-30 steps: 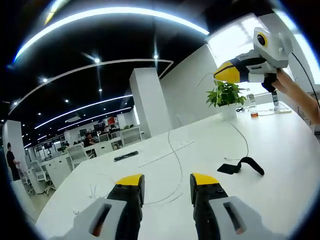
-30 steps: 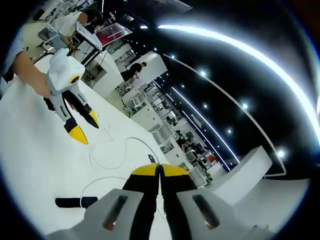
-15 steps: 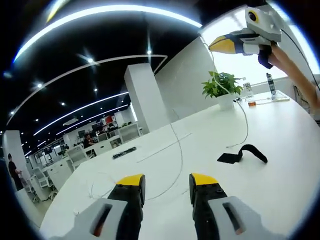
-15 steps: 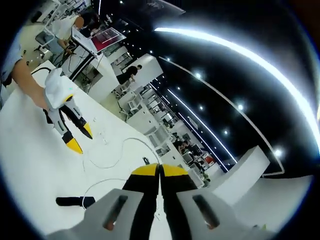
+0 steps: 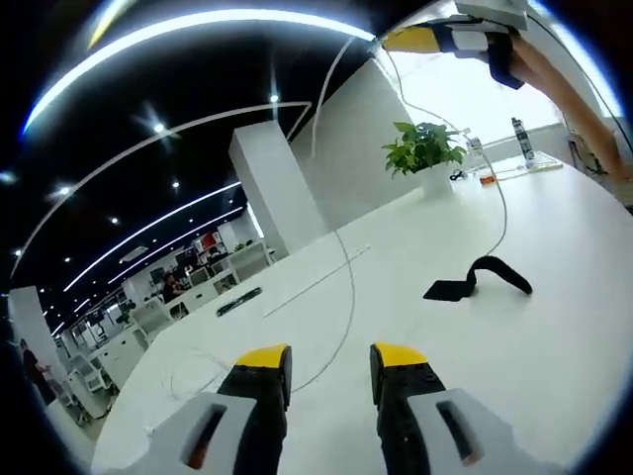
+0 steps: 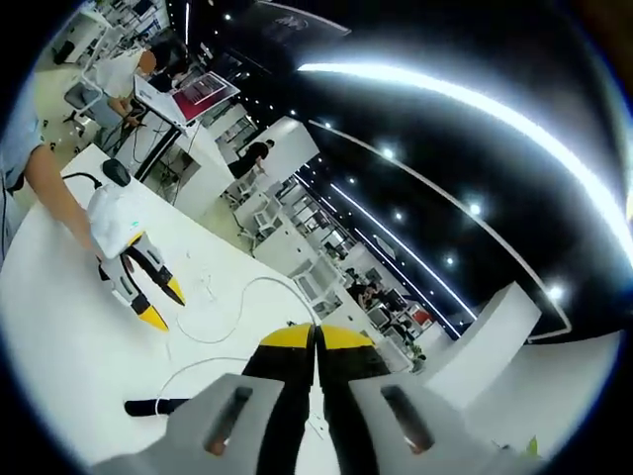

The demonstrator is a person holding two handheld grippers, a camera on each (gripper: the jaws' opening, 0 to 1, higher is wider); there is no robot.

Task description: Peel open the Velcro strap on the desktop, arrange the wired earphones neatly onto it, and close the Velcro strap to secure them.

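The black Velcro strap [image 5: 481, 279] lies partly curled on the white table [image 5: 554, 327], to the right of and beyond my left gripper [image 5: 328, 358], which is open with nothing between its jaws. The thin white earphone wire [image 5: 352, 287] rises from the table to my right gripper [image 5: 392, 41], held high at the upper right and shut on it. In the right gripper view my right gripper [image 6: 316, 336] is shut. Below it the wire [image 6: 240, 295] loops over the table [image 6: 59, 336], the strap [image 6: 148, 406] lies flat, and the left gripper [image 6: 165, 307] hovers open.
A potted plant [image 5: 425, 148] and small items stand at the table's far side. A black bar [image 5: 239, 301] lies further left. A person's arm [image 6: 49, 188] holds the left gripper, with a black mouse [image 6: 116, 171] behind. Office desks and people fill the background.
The right gripper has risen higher above the table, drawing the earphone wire up with it. The left gripper has stayed low and open.
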